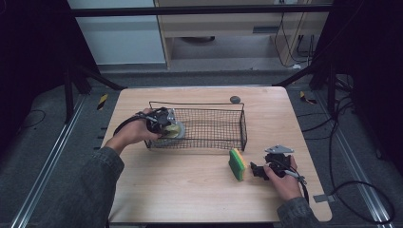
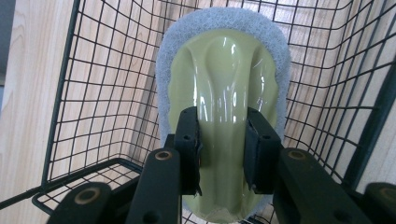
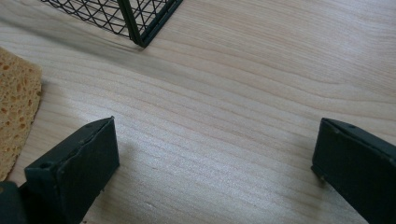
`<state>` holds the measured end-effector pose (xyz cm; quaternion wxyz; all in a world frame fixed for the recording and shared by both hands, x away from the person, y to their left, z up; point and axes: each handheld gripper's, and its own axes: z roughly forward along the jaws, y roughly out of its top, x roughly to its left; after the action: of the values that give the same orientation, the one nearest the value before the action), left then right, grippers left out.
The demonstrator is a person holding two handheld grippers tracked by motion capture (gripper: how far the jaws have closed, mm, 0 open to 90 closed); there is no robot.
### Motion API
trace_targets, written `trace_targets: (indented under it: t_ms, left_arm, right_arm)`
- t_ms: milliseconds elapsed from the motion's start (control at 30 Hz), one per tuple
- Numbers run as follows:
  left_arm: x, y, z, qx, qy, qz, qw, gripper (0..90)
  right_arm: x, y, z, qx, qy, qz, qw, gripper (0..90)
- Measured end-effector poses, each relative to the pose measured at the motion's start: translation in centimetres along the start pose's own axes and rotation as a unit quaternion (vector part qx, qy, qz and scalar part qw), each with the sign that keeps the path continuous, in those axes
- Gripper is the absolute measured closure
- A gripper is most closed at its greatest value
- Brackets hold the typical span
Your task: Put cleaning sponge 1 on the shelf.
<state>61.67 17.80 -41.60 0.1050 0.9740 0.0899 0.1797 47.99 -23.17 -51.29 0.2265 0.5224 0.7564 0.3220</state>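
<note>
One pale-green plastic scrubber with grey-white fleece pad (image 2: 224,74), one black wire mesh basket (image 1: 209,124), one green-and-yellow sponge (image 1: 236,164), one small dark round knob (image 1: 235,99) at table's 12 o'clock edge. Two grippers. Light wood-grain table (image 1: 190,190); grey carpet, metal floor rails, cables around. Left gripper (image 2: 223,154): jaws clenched on scrubber's handle ridge, at basket's 9 o'clock end, inside the mesh; scrubber's long axis runs straight away from jaws. Right gripper (image 3: 212,163): jaws released, wide apart, nothing between, on table just at sponge's 3 o'clock.
</note>
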Motion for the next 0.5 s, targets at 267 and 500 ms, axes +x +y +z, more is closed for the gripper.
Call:
trace_targets:
  t_ms: [267, 500]
  left_arm:
    - [0.14, -0.09, 0.19, 0.005, 0.0, -0.002, 1.0, 69.8]
    - [0.33, -0.18, -0.47, -0.012, 0.003, -0.007, 0.9999, 68.1]
  right_arm:
    - [-0.01, 0.0, 0.02, 0.0, -0.001, -0.002, 1.0, 0.7]
    - [0.01, 0.01, 0.03, 0.0, -0.001, -0.002, 1.0, 0.7]
